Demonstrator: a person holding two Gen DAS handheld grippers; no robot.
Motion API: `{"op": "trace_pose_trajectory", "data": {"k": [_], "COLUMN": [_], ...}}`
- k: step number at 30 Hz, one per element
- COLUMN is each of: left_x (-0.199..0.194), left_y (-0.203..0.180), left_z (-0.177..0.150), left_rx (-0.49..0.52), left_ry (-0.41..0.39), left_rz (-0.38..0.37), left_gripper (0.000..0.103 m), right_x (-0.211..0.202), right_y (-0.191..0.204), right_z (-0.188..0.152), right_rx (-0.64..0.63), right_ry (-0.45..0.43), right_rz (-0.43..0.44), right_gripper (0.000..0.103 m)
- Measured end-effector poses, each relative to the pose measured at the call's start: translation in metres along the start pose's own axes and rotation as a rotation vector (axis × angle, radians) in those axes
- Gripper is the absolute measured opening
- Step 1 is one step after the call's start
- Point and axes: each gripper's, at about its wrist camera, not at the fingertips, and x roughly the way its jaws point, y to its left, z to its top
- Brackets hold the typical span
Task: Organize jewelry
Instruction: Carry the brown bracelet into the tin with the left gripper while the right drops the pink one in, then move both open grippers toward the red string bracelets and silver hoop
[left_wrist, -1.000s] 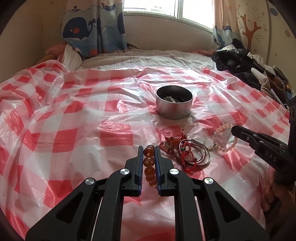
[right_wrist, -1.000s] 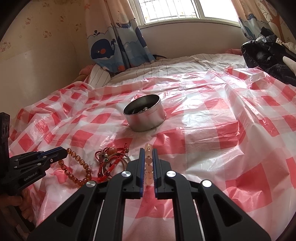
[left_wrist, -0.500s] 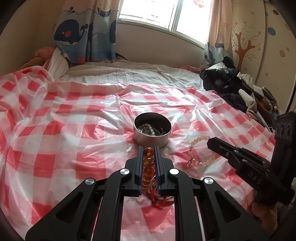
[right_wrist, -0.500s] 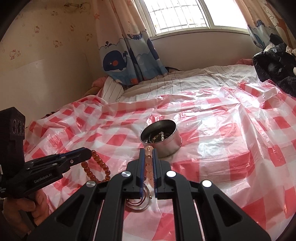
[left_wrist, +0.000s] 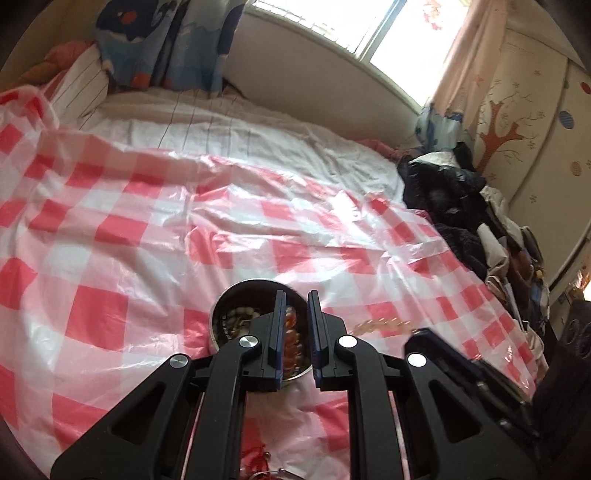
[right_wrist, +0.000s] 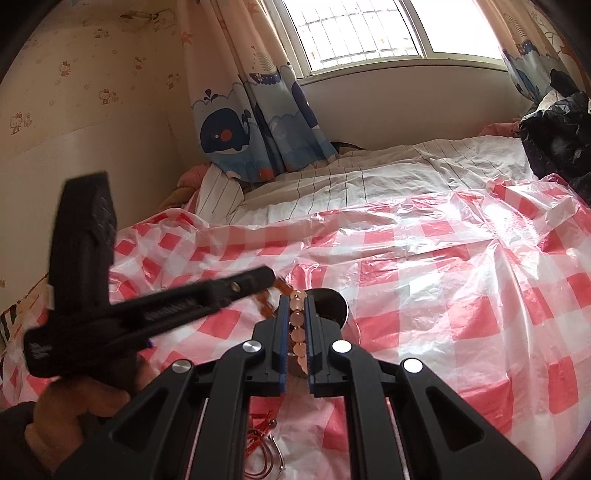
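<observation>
A round metal tin (left_wrist: 225, 314) sits on the red-and-white checked sheet, with beads inside. My left gripper (left_wrist: 295, 339) hangs right over the tin with its jaws parted; the amber bead bracelet (left_wrist: 291, 339) lies loose between them, dropping into the tin. My right gripper (right_wrist: 296, 332) is shut on a pale pink bead bracelet (right_wrist: 297, 328), held above the tin (right_wrist: 332, 302). The pink bracelet (left_wrist: 384, 326) also shows in the left wrist view, beside the tin. In the right wrist view the amber bracelet (right_wrist: 266, 299) hangs below my left gripper (right_wrist: 266, 275).
Red cord bracelets and silver bangles (right_wrist: 266, 454) lie on the sheet below the grippers. A pile of dark clothes (left_wrist: 465, 214) fills the bed's right side. Whale curtains (right_wrist: 255, 122) and a window are behind the bed.
Both grippers lifted their bracelets off the sheet and moved forward over the tin. My left gripper has opened and the amber bracelet is slipping into the tin.
</observation>
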Motion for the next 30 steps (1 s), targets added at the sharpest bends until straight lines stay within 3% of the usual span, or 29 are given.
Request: {"op": "trace_pose_trajectory", "data": {"k": [6,7,9,10,17,19,22,26,30], "left_x": [-0.004,-0.006,-0.014,-0.019,-0.058,-0.069,-0.082,-0.084,-0.086], "left_y": [0.025,0.029,0.033,0.033,0.016,0.014,0.022,0.046,0.059], "left_z": [-0.007,-0.007,-0.011,-0.013,-0.054,-0.072,-0.104,-0.143,-0.149], "left_rx": [0.019,0.024,0.041,0.058,0.177,0.195,0.182,0.123,0.071], "left_ry": [0.008,0.011,0.014,0.018,0.044,0.054,0.075,0.102,0.087], "left_rz": [0.114,0.128,0.157,0.169,0.237,0.259,0.288,0.329,0.331], "left_gripper": [0.011,0.012,0.014,0.015,0.035,0.046,0.053,0.054,0.055], "right_x": [0.035,0.046,0.062,0.064,0.008,-0.011,-0.026,-0.021,-0.024], "right_y": [0.005,0.005,0.003,-0.001,-0.003,0.001,0.004,-0.002,0.004], "right_z": [0.014,0.013,0.009,0.005,-0.033,-0.055,-0.084,-0.125,-0.125], "right_rx": [0.031,0.025,-0.002,-0.003,-0.019,-0.026,-0.012,0.078,0.046], "right_ry": [0.018,0.049,0.091,0.104,0.151,0.182,0.224,0.300,0.268], "right_rz": [0.068,0.044,-0.050,-0.081,-0.113,-0.116,-0.117,-0.127,-0.134], "right_gripper": [0.009,0.009,0.035,0.035,0.035,0.039,0.044,0.048,0.048]}}
